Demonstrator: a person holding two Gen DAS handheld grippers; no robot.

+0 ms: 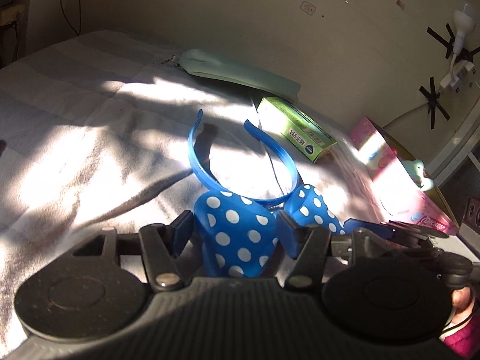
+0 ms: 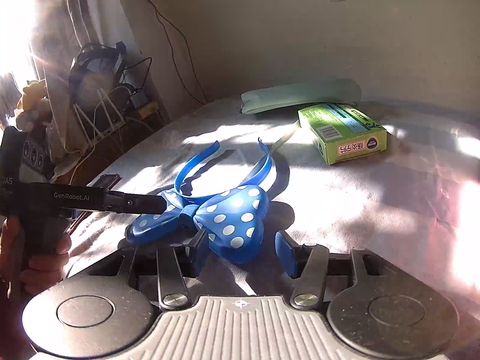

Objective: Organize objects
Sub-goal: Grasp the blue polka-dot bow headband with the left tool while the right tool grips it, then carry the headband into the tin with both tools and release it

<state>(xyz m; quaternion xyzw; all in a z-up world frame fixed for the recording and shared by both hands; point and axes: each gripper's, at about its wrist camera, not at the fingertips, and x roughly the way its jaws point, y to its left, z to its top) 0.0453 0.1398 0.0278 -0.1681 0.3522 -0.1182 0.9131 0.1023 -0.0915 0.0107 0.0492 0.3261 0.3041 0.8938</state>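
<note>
On the body of the left gripper (image 2: 163, 202) we read "GenRobot.AI", and on the green box (image 2: 342, 133) lying on the pale bedcover (image 2: 360, 204) there is Chinese writing we cannot make out, while the pink box (image 1: 390, 168) by the wall shows a word too blurred to read. The blue headband (image 2: 210, 180) with its white-dotted bow (image 2: 234, 219) lies on the cover in front of both tools. One lobe of the bow sits between the parted jaws of the left gripper (image 1: 234, 228) and the other lobe between those of the right gripper (image 2: 243, 246); we cannot tell whether the pads press on it.
</note>
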